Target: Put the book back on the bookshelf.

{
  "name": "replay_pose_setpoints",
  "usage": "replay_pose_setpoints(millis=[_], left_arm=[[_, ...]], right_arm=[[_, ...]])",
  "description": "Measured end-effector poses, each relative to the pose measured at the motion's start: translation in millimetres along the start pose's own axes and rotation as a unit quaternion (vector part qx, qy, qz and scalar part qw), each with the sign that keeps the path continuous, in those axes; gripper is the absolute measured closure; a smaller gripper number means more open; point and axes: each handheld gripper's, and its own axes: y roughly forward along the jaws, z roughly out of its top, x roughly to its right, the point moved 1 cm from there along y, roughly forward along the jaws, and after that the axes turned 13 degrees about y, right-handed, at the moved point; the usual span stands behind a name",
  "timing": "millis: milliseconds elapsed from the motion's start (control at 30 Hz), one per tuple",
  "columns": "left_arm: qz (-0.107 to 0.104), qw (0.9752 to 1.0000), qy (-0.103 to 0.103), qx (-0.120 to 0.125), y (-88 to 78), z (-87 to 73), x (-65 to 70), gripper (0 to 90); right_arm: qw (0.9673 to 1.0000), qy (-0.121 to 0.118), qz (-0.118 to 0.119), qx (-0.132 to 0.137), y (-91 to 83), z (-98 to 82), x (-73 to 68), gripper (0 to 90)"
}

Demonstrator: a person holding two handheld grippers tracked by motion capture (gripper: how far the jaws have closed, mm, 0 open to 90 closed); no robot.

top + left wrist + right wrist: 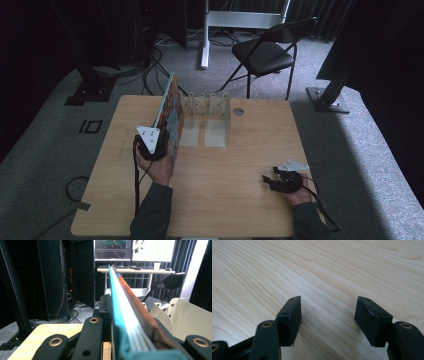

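**Operator:** Status of the step in hand?

**Technician:** The left gripper [156,142] has its jaws clamped on the lower edge of one book [170,117]. The book stands upright on the bench [240,200], just left of the white divider rack [209,107], with its far edge level with the rack's upright fins. In the left gripper view the book [125,305] runs edge-on straight away from the jaws, toward the rack's panels [185,315] at its right.

**Operator:** And the other side?

**Technician:** The right gripper [272,181] rests on the bench, well to the right of the rack and nearer the person. Its jaws stand moderately wide with nothing between them; the right gripper view shows bare wood grain between the pads [292,317].

**Operator:** Procedure for doing this step well?

**Technician:** In my judgement the book is bound for a rack slot. Keep the clamp firm and the cover vertical. Align the book's plane with the gap between two fins before advancing. Slide along the rack's base plate; do not release until the lower edge is seated. A tilted entry would likely push the rack along the bench.

**Operator:** Item count?

**Technician:** One book. One rack, with about four fins visible. Two grippers. One folding chair [265,50] on the floor beyond the rack.
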Motion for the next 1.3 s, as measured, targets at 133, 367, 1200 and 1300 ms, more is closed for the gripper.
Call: replay_pose_setpoints(millis=[133, 367, 1200, 1300], left_arm=[[0.002, 1.0, 0.002, 0.001, -0.4, 0.0, -0.7, 77.7], [0.0, 1.0, 0.002, 0.002, -2.6, 0.4, -3.5, 69.8], [-0.053, 0.9979, 0.023, -0.028, -18.0, 1.0, -3.5, 46.2], [-0.058, 0.9976, 0.018, -0.032, -19.6, -1.2, -6.7, 44.0]], right_arm=[[1.0, 0.0, 0.0, 0.0, 0.0, 0.0, -0.1, 37.7], [1.0, 0.0, 0.0, 0.0, 0.0, 0.0, -0.1, 37.7], [1.0, 0.0, -0.001, 0.0, 0.0, -0.1, -0.2, 37.4], [1.0, 0.0, -0.001, 0.0, 0.0, -0.1, -0.4, 37.2]])
